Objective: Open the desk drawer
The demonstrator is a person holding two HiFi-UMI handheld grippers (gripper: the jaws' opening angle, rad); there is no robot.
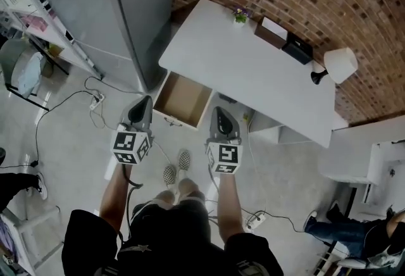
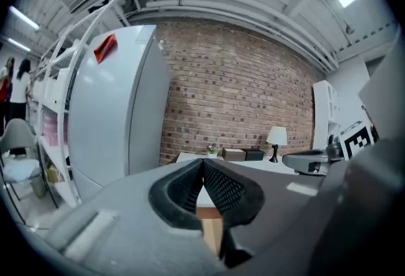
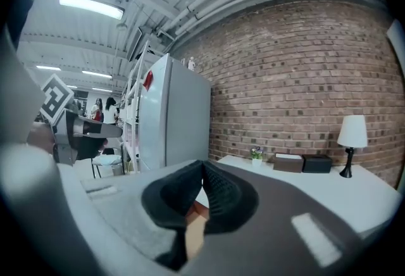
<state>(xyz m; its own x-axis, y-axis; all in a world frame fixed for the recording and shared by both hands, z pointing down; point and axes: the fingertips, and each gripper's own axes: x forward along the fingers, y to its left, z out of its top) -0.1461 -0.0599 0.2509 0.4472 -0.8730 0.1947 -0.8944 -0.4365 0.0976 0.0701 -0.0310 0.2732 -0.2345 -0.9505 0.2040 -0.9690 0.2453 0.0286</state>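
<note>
Both tools are pinched tight with nothing in them. The left gripper [image 2: 202, 161] has its ribbed pads meeting at the tip, and the right gripper [image 3: 202, 164] is closed the same way. The person holds the two side by side at about the same height, pointing toward the desk [image 1: 253, 72] and touching neither it nor anything else.

Just beyond the tips the desk drawer [image 1: 183, 99] stands pulled out from the left end of the desk. Its bare wooden bottom shows and there is nothing inside, so the opening looks done to me.

The trouble I would watch for is down low. The drawer juts out toward the person's legs, and a step forward could knock it or slam it back in. A loose cable [image 1: 63, 104] also trails across the floor near the feet and could catch a shoe.

Counting up, there are two grippers, one desk and one open drawer. On the desktop there is one small potted plant [image 1: 240, 15], one brown box [image 1: 271, 32], one black box [image 1: 297, 50] and one table lamp [image 1: 338, 66]. One grey refrigerator [image 1: 126, 2] stands to the left against the brick wall.
</note>
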